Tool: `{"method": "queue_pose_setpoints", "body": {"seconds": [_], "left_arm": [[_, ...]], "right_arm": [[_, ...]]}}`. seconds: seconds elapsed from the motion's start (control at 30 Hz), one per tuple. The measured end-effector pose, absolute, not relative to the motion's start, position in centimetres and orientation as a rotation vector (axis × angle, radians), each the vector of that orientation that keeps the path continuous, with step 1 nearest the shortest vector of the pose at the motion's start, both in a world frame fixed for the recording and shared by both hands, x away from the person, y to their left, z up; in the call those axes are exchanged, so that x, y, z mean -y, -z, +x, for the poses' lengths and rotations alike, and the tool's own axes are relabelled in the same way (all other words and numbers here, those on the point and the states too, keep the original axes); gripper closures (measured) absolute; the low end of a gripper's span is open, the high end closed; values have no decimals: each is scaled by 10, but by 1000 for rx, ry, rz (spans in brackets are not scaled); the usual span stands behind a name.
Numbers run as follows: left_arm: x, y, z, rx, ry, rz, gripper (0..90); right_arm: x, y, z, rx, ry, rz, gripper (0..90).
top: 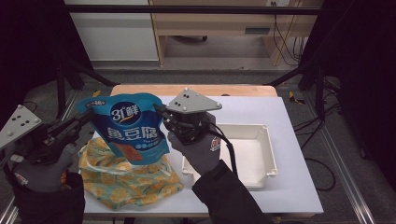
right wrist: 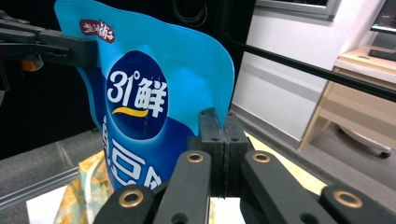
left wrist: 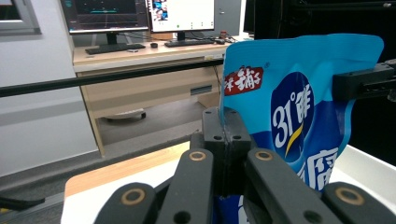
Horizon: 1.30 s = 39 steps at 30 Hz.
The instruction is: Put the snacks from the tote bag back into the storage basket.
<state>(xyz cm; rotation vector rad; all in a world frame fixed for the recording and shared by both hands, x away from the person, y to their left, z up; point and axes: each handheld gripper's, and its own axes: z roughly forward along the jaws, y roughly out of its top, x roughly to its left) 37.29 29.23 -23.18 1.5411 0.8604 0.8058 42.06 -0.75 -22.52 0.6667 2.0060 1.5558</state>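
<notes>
A blue snack pouch with white Chinese lettering hangs upright above the table, held at both upper edges. My left gripper is shut on its left edge, and my right gripper is shut on its right edge. In the left gripper view the jaws pinch the pouch, with the other gripper's jaw clamped at the far side. In the right gripper view the closed jaws grip the pouch the same way. Below the pouch lies a yellow patterned cloth bag.
A white plastic tray sits on the white table top to the right, behind my right hand. Black frame bars run around the table. A wooden desk with monitors stands beyond.
</notes>
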Motion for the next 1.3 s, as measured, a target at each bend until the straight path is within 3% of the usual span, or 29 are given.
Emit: {"method": "queue_pose_setpoints", "body": {"seconds": [1.3], "left_arm": [[-207, 226, 389, -728, -715, 1622, 900]], "right_arm": [[98, 227, 402, -1901, -1506, 777, 900]]}}
